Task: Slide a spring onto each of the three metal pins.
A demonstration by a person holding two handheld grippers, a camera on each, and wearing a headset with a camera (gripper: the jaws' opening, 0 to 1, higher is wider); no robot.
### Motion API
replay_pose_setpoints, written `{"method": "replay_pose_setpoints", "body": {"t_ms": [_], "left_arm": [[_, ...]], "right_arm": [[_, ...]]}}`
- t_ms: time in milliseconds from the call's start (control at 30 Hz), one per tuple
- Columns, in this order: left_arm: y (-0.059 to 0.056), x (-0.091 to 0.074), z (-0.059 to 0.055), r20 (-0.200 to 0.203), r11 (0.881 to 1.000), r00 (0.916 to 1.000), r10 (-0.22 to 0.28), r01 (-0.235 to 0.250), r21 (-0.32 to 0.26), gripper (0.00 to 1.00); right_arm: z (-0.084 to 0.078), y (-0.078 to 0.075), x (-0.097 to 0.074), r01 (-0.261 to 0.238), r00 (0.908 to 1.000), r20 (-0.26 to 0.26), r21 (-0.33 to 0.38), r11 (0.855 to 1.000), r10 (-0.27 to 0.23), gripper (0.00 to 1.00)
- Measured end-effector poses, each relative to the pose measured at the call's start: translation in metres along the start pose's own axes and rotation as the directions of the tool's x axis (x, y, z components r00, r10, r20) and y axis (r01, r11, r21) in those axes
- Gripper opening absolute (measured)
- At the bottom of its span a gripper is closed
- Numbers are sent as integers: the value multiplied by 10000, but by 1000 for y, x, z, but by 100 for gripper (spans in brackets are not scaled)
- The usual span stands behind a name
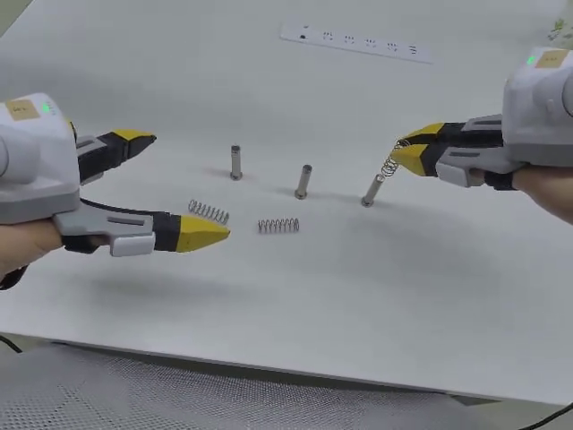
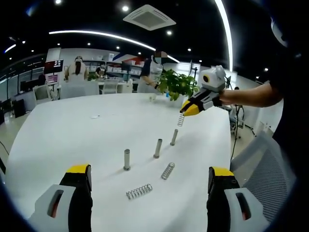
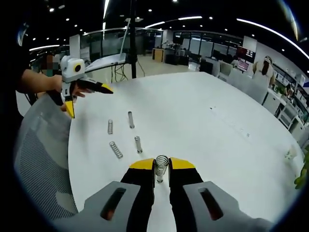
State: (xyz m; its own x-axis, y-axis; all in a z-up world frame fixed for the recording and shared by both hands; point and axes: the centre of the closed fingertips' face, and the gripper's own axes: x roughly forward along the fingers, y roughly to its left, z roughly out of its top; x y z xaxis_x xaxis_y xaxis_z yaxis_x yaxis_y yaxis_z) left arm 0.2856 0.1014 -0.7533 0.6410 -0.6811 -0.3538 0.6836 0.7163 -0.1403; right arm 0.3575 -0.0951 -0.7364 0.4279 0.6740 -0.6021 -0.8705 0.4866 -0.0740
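**Fig.** We see the right gripper [image 1: 403, 152] closed on the raised spring [image 1: 390, 165], whose lower coils meet the tip of the right pin [image 1: 372, 191], which leans. The left gripper [image 1: 191, 185] is spread wide, holding nothing. The left pin [image 1: 235, 162] and middle pin [image 1: 303, 181] stand bare at the middle of the table [image 1: 358, 305]. A loose spring [image 1: 208, 211] and a second spring [image 1: 278, 225] lie just beside them, toward the near edge. We judge the springs light, compliant and prone to rolling: pinch mid-coil, gently.
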Motion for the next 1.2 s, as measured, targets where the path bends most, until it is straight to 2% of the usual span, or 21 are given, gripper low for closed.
{"method": "replay_pose_setpoints", "body": {"t_ms": [200,1200], "left_arm": [[0,0,-2,-68,10000,10000,-6,5,-51,98],[1,-1,2,42,10000,10000,5,-4,-63,98]], "right_arm": [[-1,0,1,8,10000,-22,72,10000,-7,8],[-5,-1,9,-54,9999,-142,257,9997,58,8]]}}
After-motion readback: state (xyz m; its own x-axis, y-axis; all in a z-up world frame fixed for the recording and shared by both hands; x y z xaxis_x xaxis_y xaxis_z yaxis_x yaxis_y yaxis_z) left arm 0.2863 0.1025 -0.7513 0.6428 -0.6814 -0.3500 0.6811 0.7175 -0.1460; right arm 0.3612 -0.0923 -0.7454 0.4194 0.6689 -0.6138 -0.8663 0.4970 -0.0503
